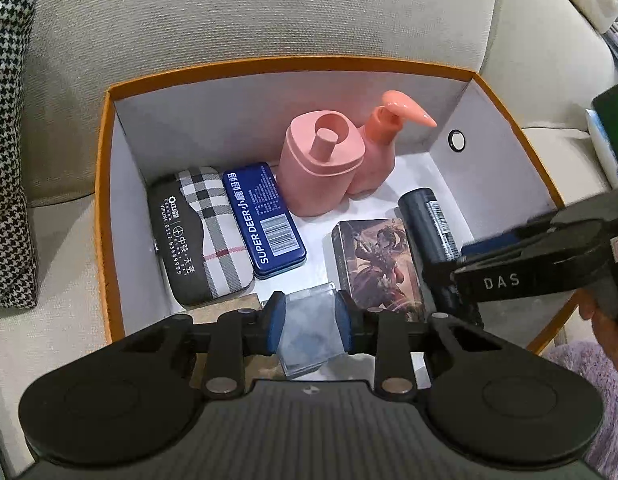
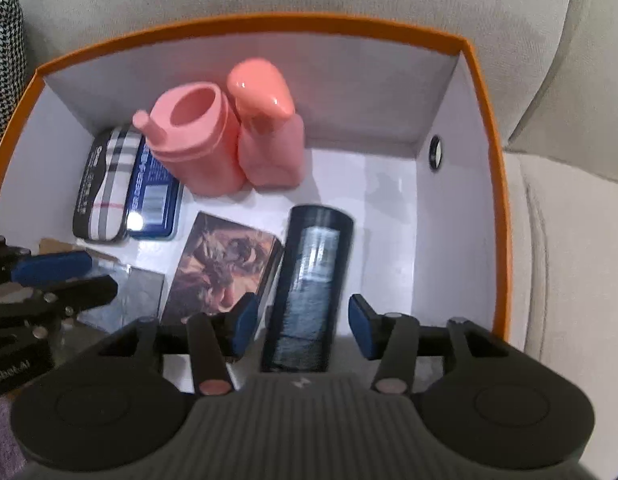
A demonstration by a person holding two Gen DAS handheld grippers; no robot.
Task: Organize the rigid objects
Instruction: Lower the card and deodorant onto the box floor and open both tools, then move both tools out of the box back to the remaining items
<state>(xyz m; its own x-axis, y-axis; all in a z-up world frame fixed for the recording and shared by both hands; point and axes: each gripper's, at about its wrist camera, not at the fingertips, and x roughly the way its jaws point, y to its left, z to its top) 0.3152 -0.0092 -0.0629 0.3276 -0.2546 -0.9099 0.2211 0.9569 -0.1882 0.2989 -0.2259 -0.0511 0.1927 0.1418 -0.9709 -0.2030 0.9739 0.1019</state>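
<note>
**A:** Which step is in hand?

**B:** Filling the orange-rimmed cardboard box with white walls (image 1: 105,200), which sits on a beige fabric sofa (image 1: 269,8). The left tongs (image 1: 309,326) pinch a small clear plastic case (image 1: 305,332) between their blue pads, low over the near edge of the box floor. I judge that this piece is being either set in or lifted out; the pictures alone do not settle which.

**A:** And the other hand?

**B:** The right tongs (image 2: 299,326) stand spread on either side of a dark navy cylindrical bottle (image 2: 309,280) lying flat on the box floor. Neither pad presses on it, so nothing is gripped there.

**A:** What is already packed?

**B:** Along the left wall lie a plaid-and-black glasses case (image 1: 201,236) and, touching it, a blue tin with a barcode (image 1: 265,220). At the back stand a pink square-shouldered plastic bottle (image 1: 321,168) and a pink pump dispenser (image 1: 381,148), side by side. An illustrated card box (image 1: 375,264) lies just beside the dark bottle.

**A:** So what does the next move call for?

**B:** If the clear case is going in, the free patch between the tin and the card box suits it; it should go down flat before the pads part. The right tongs must mind the card box, as their left pad hangs just over it.
</note>
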